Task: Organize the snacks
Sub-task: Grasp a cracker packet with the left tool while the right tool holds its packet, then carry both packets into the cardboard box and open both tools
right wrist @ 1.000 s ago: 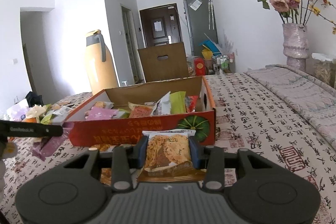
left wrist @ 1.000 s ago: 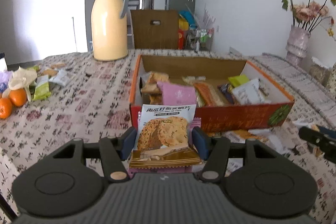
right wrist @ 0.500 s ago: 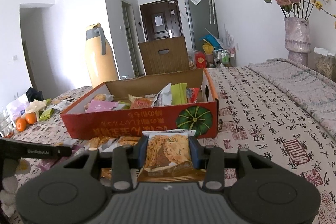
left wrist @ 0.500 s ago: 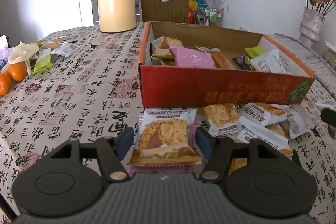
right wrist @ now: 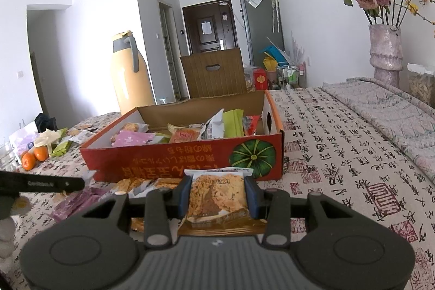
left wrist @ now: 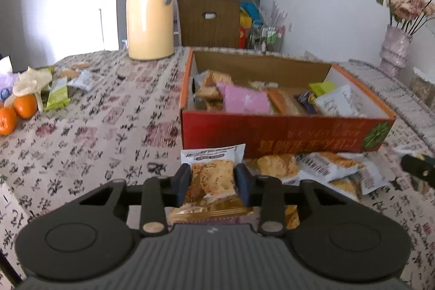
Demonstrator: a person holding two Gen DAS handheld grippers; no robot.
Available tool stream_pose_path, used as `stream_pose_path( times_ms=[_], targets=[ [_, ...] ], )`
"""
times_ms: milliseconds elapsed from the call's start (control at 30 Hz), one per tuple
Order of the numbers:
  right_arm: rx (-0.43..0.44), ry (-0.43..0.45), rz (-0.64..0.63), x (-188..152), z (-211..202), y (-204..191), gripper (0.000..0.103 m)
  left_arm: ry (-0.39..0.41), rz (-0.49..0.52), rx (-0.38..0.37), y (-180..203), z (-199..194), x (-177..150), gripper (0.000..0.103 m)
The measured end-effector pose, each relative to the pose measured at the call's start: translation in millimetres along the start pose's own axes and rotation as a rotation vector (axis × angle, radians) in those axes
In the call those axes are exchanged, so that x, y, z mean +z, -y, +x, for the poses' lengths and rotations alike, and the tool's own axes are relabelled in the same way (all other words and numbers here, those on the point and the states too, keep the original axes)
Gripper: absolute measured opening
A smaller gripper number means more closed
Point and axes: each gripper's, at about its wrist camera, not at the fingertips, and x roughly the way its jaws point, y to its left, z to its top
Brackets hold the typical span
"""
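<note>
A cracker packet (left wrist: 213, 181) sits between the fingers of my left gripper (left wrist: 213, 175). The jaws are closing and the pads press its sides, buckling it narrow. My right gripper (right wrist: 218, 192) is shut on a second cracker packet (right wrist: 217, 197). Both hang just in front of the red cardboard box (left wrist: 285, 129), seen in the right wrist view (right wrist: 163, 165), which holds several snack packets. More loose packets (left wrist: 326, 167) lie against the box's front wall. The left gripper's side shows as a black bar (right wrist: 40, 184).
A cream thermos jug (left wrist: 149, 18) stands at the table's back left. Oranges (left wrist: 16, 110) and a few packets (left wrist: 81, 78) lie at the left edge. Purple packets (right wrist: 76, 203) rest near the front. A vase of roses (right wrist: 386, 48) stands at the back right.
The left jaws have drawn in and squeezed the cracker packet much narrower. The left view dipped toward the table, then came back up. The right gripper has kept still.
</note>
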Motion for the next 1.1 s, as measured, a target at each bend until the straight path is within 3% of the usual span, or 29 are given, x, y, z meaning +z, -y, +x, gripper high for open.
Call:
stream_pose_path(
  times_ms=[67,300,333,400,500,567,667,767,867,1000,1100],
  targets=[
    [0.002,0.004,-0.004,2.1,0.3,-1.2,0.04,0.015,0.006,-0.021,1.9,-5.7,4.8,0.015],
    [0.014,0.028,-0.013,14.0,6.1,-6.0,0.04,0.048,0.008,-0.037,7.1,-11.4,13.6,0.018],
    [0.018,0.028,-0.015,14.4,6.6,-7.0,0.04,0.042,0.002,-0.033,5.0,-10.1,13.1,0.021],
    [0.024,0.023,-0.017,13.2,7.9,-8.2,0.04,0.029,-0.013,-0.015,-2.0,-6.4,10.0,0.053],
    [0.025,0.01,-0.014,10.5,9.9,-7.9,0.04,-0.011,-0.023,0.007,-12.7,0.5,4.8,0.072],
    [0.024,0.005,-0.013,9.1,10.4,-7.8,0.04,-0.04,-0.033,0.019,-17.9,6.4,2.0,0.075],
    [0.023,0.003,-0.012,8.0,9.9,-7.8,0.04,-0.075,-0.048,0.009,-25.6,15.2,-0.1,0.069],
    [0.024,-0.001,-0.013,7.1,9.9,-8.5,0.04,-0.115,-0.064,-0.042,-28.4,23.3,-1.9,0.04],
    [0.024,-0.003,-0.015,6.0,8.6,-8.8,0.04,-0.099,-0.058,-0.066,-26.5,20.1,-2.2,0.027],
    [0.021,-0.001,-0.014,6.4,6.6,-8.1,0.04,-0.074,-0.051,-0.072,-24.2,13.3,-0.8,0.016],
    [0.023,0.002,-0.014,6.4,5.5,-8.4,0.04,-0.067,-0.046,-0.066,-23.4,11.5,-1.4,0.016]
  ],
)
